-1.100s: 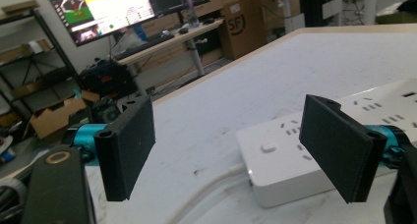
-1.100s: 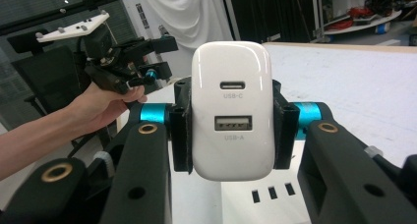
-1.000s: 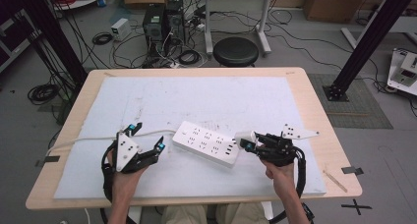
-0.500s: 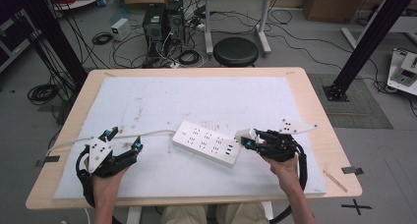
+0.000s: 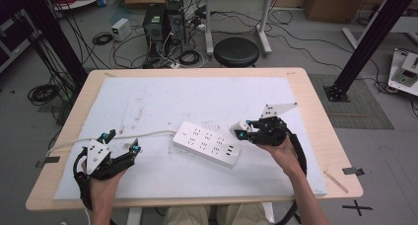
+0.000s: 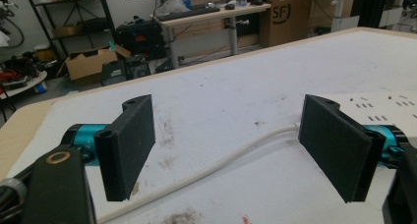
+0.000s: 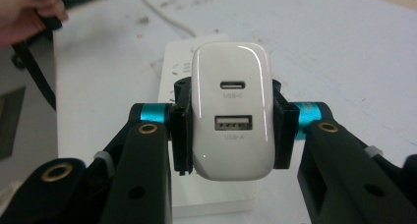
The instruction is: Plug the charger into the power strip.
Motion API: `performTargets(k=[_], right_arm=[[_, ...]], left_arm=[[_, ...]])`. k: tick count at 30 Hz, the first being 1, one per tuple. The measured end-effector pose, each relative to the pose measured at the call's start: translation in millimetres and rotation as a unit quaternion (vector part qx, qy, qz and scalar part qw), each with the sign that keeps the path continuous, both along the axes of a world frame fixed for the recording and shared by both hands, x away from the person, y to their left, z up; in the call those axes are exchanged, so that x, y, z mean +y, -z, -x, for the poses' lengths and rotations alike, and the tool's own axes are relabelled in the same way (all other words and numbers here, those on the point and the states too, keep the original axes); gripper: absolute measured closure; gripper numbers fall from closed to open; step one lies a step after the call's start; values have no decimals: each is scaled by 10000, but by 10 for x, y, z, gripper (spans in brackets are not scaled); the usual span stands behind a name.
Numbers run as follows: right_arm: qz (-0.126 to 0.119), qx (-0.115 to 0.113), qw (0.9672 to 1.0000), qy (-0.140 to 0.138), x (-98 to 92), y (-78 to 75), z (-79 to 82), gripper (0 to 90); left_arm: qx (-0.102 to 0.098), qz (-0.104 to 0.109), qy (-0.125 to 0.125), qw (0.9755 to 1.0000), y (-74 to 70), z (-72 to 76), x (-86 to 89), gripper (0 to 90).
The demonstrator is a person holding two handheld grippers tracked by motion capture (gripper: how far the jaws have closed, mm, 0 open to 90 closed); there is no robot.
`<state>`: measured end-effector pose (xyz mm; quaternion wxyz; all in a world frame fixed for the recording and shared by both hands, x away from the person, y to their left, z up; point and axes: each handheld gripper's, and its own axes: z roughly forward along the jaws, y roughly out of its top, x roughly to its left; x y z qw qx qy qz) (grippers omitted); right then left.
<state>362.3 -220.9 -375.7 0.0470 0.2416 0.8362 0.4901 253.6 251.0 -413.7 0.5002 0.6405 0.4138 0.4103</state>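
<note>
Holding the white USB charger [image 7: 232, 117] clenched in your right tongs [image 5: 245, 130], you have it at centre frame of the high view, just past the right end of the power strip [image 5: 207, 142] on the desk [image 5: 305, 94]. Plugging it in looks like the step. Line the charger up squarely over 1 socket, keep it level, then press straight down. Your left tongs [image 5: 121, 144] sit released at lower left, near the strip's cable [image 6: 206, 167]; brace the strip with them so it cannot slide.
</note>
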Motion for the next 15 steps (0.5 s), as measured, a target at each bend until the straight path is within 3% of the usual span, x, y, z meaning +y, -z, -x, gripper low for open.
performTargets(k=[4,6,7,10,11,15], right_arm=[[447,164,9987,-197,131,-20,-98,634],[520,165,9981,-283,169,-20,-120,634],[795,259,9956,-425,283,-28,-153,634],[912,226,9945,-470,331,-30,-164,633],[1220,253,9905,-578,467,-33,-188,633],[1500,292,9864,-603,572,-34,-212,633]], left_arm=[[99,-2,-68,9999,29,-19,13,216],[99,-2,-68,9999,29,-19,13,216],[143,-31,-116,9998,45,-30,35,216],[171,-63,-144,9997,46,-30,46,216],[202,-76,-251,9995,56,-30,76,216],[278,-115,-381,9988,71,-21,113,216]])
